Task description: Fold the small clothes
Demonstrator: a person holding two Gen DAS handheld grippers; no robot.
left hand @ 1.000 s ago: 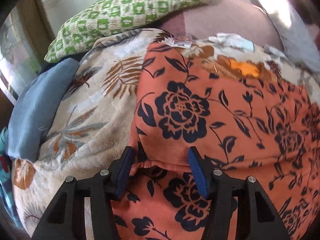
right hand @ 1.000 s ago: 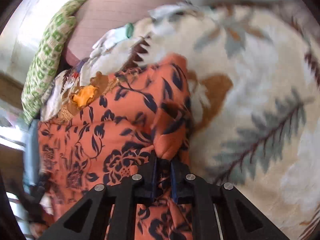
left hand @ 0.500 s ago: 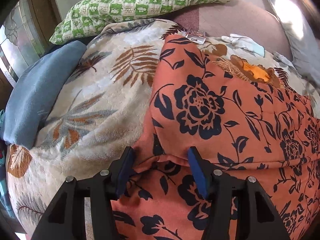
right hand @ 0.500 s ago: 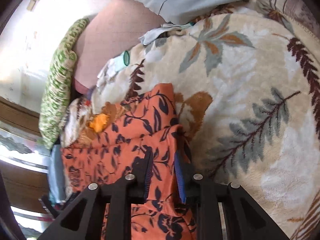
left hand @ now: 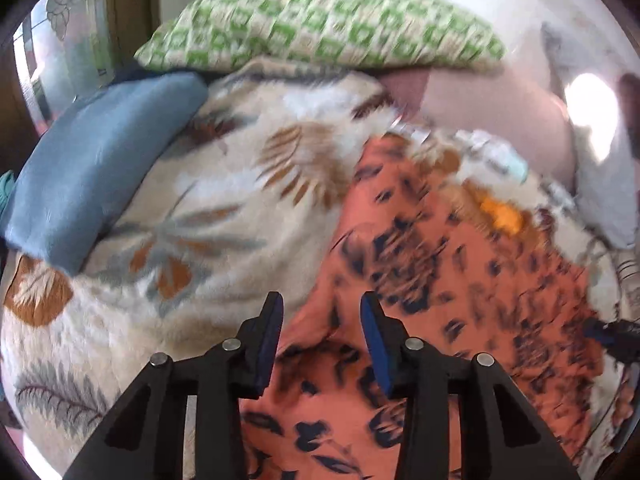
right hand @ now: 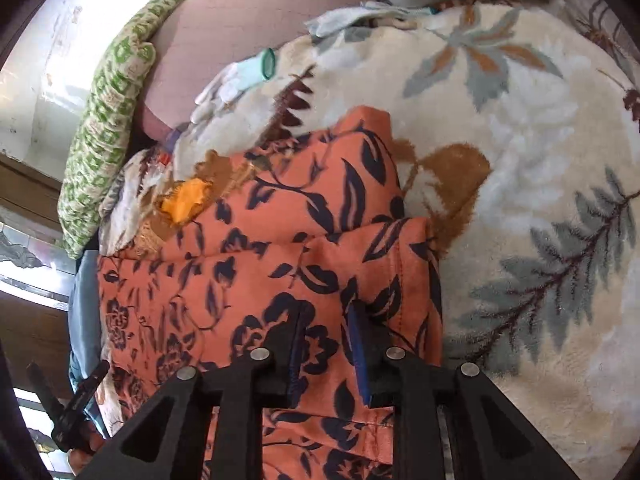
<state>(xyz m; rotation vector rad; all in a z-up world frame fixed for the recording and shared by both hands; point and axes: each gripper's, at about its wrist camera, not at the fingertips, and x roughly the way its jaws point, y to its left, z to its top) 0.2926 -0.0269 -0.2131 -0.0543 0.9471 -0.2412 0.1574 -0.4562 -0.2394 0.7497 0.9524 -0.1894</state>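
2 claws over my orange floral garment (right hand: 280, 264) on the leaf-print blanket (right hand: 520, 140): left claw (left hand: 321, 320) closing, cloth between, unpinched; right claw (right hand: 326, 336) narrow, straddling the fold.

A cream leaf-print blanket (right hand: 520, 128) covered the bed. An orange floral garment (right hand: 280, 264), folded, lay on it near the cameras. At the far side sat a green checked pillow (left hand: 320, 24), with a blue cushion (left hand: 92, 176) to the left, and a pale glove (right hand: 236, 80) beyond the garment.
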